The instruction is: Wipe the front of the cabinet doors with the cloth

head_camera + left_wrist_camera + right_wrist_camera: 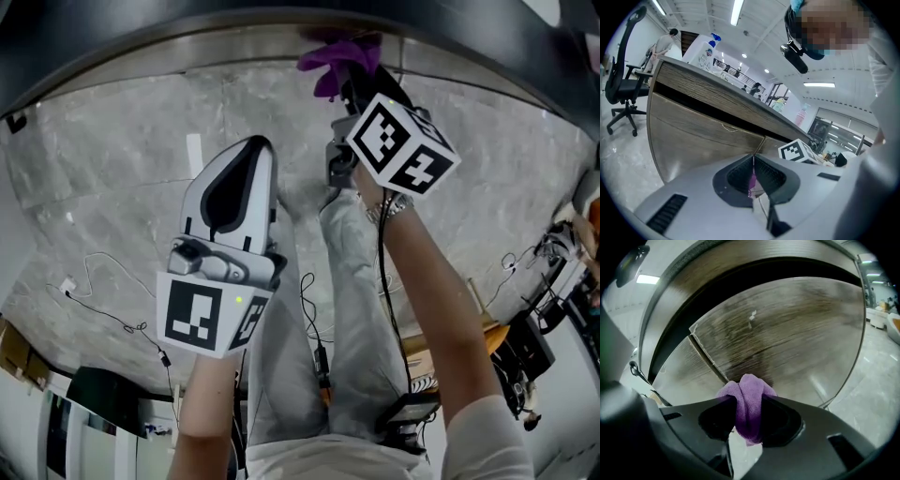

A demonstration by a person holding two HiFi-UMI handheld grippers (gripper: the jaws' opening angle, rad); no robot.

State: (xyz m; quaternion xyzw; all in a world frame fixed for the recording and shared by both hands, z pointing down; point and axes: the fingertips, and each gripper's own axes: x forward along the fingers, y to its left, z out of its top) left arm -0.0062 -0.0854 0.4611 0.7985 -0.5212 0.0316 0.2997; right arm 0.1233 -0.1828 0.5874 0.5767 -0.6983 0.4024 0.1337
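A purple cloth [749,405] is bunched between the jaws of my right gripper [749,414], which is shut on it. The cloth sits right at the wood-grain cabinet door [787,333], close to the seam between two doors. In the head view the cloth [336,58] shows at the top, under the dark counter edge, ahead of the right gripper [345,82]. My left gripper [255,150] hangs lower over the floor, jaws shut and empty. Its own view looks along the cabinet doors [703,133], with the left gripper [753,163] pointing at them from a distance.
A white spray bottle [704,50] stands on the countertop. A black office chair [622,89] is at the cabinet's far end. Cables [112,319] lie on the marble floor, and the person's legs [352,319] are below the grippers. Boxes and gear [525,347] crowd the right.
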